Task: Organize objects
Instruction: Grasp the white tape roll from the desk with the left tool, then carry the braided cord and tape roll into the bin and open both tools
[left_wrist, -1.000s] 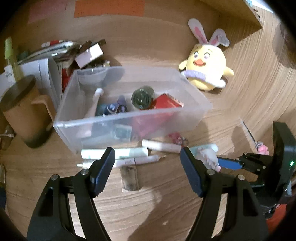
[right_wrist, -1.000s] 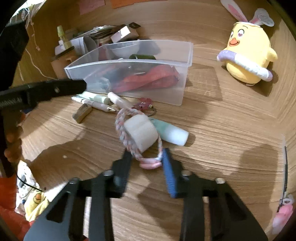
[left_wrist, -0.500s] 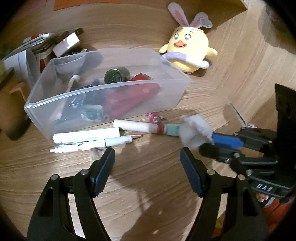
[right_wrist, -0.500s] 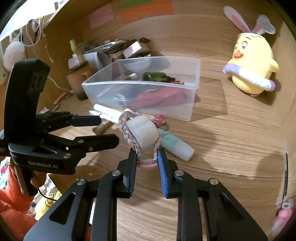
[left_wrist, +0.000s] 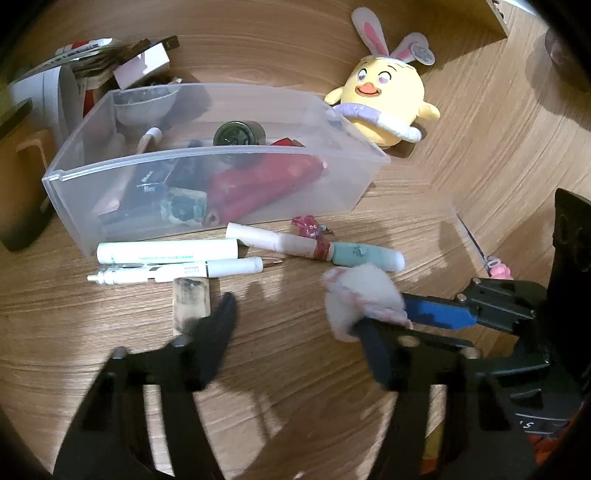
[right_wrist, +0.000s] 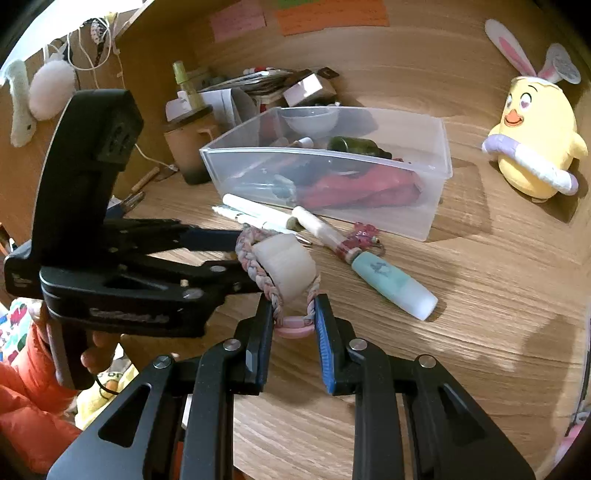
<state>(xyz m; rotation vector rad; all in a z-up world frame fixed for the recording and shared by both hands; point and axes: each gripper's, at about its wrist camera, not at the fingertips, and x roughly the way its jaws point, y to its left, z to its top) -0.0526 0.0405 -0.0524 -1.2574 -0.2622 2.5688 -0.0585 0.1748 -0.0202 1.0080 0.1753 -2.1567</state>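
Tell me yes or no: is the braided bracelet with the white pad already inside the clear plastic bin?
No: the braided bracelet is pinched in the right gripper, held above the wooden desk in front of the clear plastic bin.

Probably home desk: wood top (right_wrist: 480, 288), plush chick (right_wrist: 532, 144), pens (left_wrist: 166, 252), sticky notes (right_wrist: 328, 14).

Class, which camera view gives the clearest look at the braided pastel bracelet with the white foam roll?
The right wrist view: the braided pastel bracelet with the white foam roll sits central, braid and pink clasp sharp. The left wrist view shows it only as a blurred white lump.
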